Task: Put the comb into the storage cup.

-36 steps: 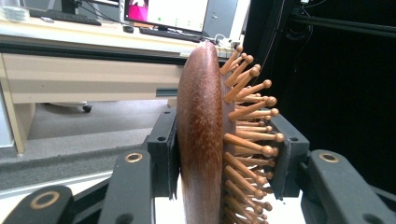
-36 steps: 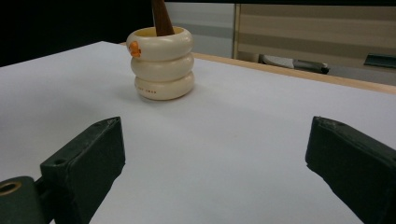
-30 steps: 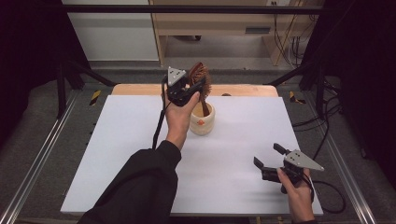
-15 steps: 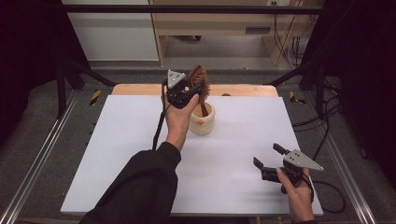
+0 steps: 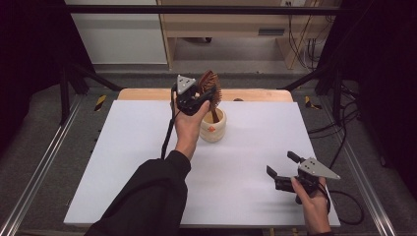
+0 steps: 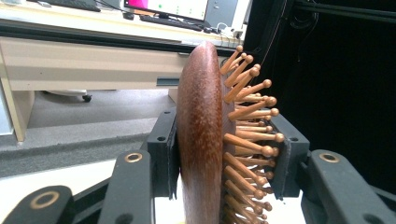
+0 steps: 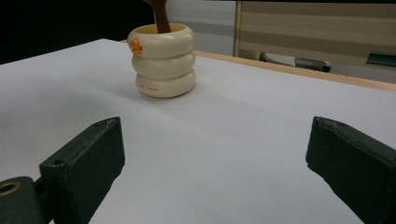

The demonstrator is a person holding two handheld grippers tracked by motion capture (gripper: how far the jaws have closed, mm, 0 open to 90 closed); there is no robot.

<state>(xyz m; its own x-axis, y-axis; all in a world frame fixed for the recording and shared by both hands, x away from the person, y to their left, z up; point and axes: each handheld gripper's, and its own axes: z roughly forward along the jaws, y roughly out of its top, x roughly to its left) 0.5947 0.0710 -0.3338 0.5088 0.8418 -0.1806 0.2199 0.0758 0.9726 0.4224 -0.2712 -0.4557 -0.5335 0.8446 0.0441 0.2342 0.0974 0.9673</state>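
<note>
High view: we see our left gripper (image 5: pixel 204 96) pinching the wooden hairbrush (image 5: pixel 210 83) by its head, handle down inside the cream cup (image 5: pixel 212 130) at the far middle of the white table (image 5: pixel 123 162); our right gripper (image 5: pixel 282 169) rests near the front right, jaws spread. Left gripper view: pads clamp the brush's back and pins. Right gripper view: jaws wide apart, the cup well ahead.

Hairbrush (image 6: pixel 201 140) handle cut off by bottom edge; handle end hidden inside cup (image 5: pixel 213 129).
</note>
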